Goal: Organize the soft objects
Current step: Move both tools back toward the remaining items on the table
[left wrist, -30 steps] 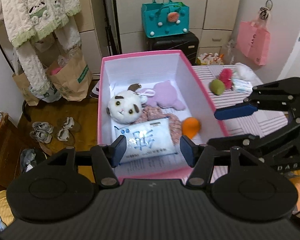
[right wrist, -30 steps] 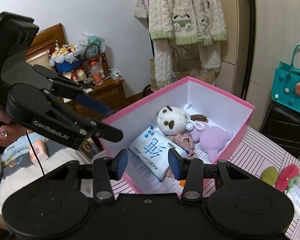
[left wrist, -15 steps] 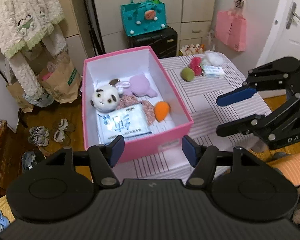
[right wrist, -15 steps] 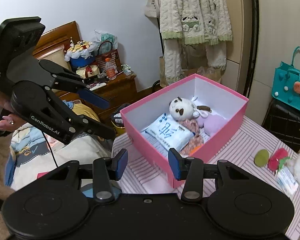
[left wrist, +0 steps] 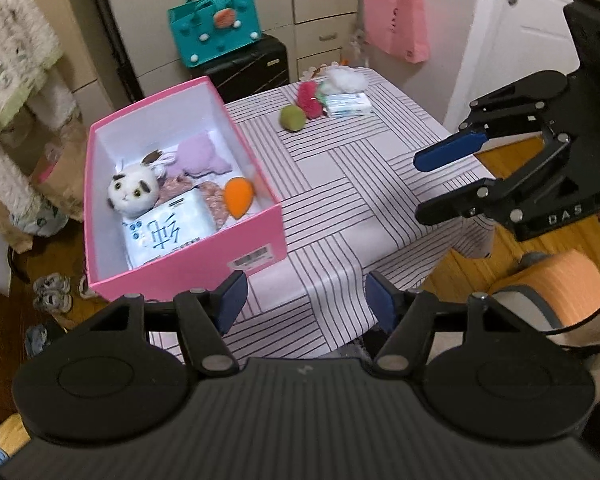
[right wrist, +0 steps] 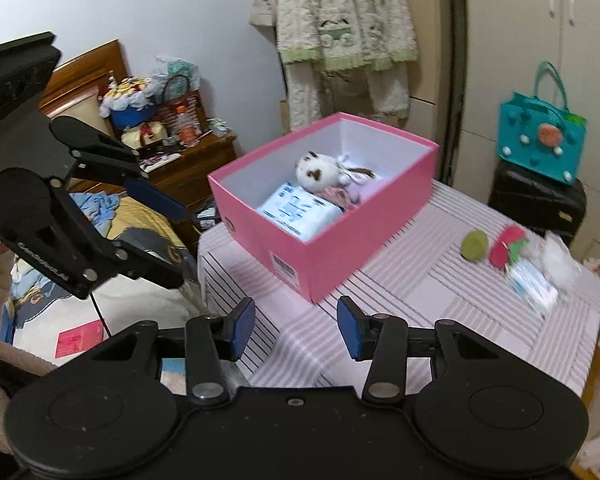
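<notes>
Striped table shows more; both grippers backed from pink box, jaws wide.

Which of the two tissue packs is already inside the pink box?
The larger tissue pack, beside the panda plush; the smaller pack lies on the striped table.

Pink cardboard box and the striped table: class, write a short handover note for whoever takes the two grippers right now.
Left gripper: open, empty, above the near table edge.
Right gripper: open, empty, near the box's corner.
Pink cardboard box, on the striped tablecloth, already holds the white plush animal head, lilac plush, orange teardrop sponge, patterned cloth and large white tissue pack.
Left to box, at the far corner: green sponge, red fuzzy toy, small tissue pack, white fluffy wad.
</notes>
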